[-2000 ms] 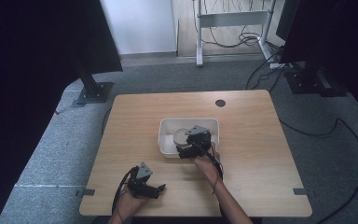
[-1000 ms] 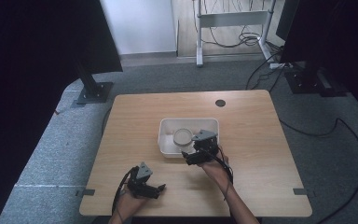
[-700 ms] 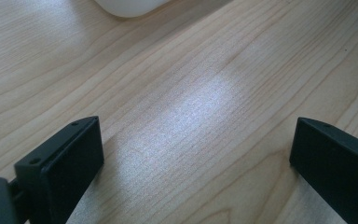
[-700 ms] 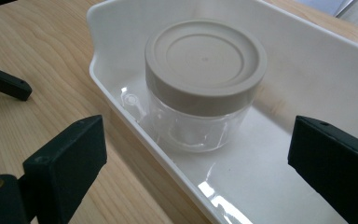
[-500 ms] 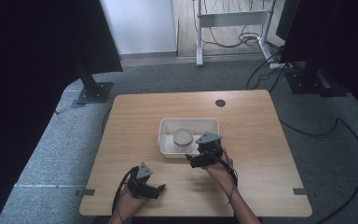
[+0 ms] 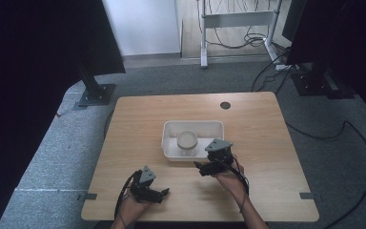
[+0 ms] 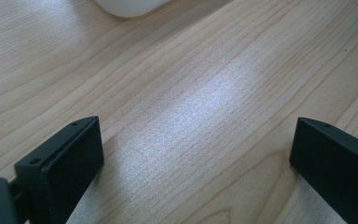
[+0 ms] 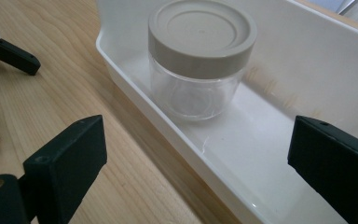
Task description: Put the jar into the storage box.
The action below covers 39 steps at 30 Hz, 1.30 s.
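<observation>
Clear round plastic jar with grey screw lid [image 8: 199, 56] now stands released in the white rectangular plastic tray [image 6: 171, 131], mid-surface. Right gripper [image 6: 213, 163] has backed off to the tray's 5 o'clock, fingers wide, empty. Placement looks complete. Left gripper [image 6: 148, 189] at 7 o'clock, fingers wide. No readable labels.

a clear plastic jar with a beige lid [image 6: 187, 140] stands in a white rectangular plastic tray [image 6: 170, 130] mid-worktop [image 6: 276, 138], right gripper [image 6: 201, 167] just before it.

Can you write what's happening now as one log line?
right gripper: open, empty, beside tray | jar: upright in tray, lid on | left gripper: open, empty
</observation>
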Available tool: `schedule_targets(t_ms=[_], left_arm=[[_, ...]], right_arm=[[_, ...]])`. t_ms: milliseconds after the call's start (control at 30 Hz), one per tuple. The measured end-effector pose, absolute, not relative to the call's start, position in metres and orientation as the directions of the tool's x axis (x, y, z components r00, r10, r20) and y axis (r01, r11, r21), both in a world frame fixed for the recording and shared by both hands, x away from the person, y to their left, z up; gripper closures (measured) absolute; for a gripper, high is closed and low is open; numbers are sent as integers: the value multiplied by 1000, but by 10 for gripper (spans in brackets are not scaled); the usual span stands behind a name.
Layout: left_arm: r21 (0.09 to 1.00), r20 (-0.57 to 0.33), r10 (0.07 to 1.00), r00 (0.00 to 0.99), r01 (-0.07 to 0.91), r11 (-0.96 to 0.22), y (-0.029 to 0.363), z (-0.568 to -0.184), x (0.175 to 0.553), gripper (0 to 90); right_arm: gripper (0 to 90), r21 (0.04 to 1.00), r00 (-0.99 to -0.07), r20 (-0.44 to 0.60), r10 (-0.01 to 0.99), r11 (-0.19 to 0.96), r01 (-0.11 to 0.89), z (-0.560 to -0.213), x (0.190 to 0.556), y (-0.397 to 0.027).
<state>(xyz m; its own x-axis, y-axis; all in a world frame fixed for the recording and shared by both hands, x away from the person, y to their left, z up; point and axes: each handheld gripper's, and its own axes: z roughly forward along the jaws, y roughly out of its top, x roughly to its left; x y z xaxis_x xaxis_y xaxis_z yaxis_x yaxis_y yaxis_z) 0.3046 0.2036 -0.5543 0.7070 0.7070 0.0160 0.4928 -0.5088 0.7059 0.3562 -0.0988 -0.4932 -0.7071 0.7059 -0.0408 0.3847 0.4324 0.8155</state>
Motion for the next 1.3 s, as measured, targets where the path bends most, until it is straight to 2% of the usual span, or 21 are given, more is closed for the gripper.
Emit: schedule_targets(t_ms=[567,1300], left_arm=[[706,15,710,704,495,-506,203,-554,304,24],[706,16,712,702,496,-505,203,-554,304,24]], right_arm=[[36,827,-691,-57,720,422,372,-498,334,-130],[44,818,-639,-55,767,402,411,-516,312,-174]])
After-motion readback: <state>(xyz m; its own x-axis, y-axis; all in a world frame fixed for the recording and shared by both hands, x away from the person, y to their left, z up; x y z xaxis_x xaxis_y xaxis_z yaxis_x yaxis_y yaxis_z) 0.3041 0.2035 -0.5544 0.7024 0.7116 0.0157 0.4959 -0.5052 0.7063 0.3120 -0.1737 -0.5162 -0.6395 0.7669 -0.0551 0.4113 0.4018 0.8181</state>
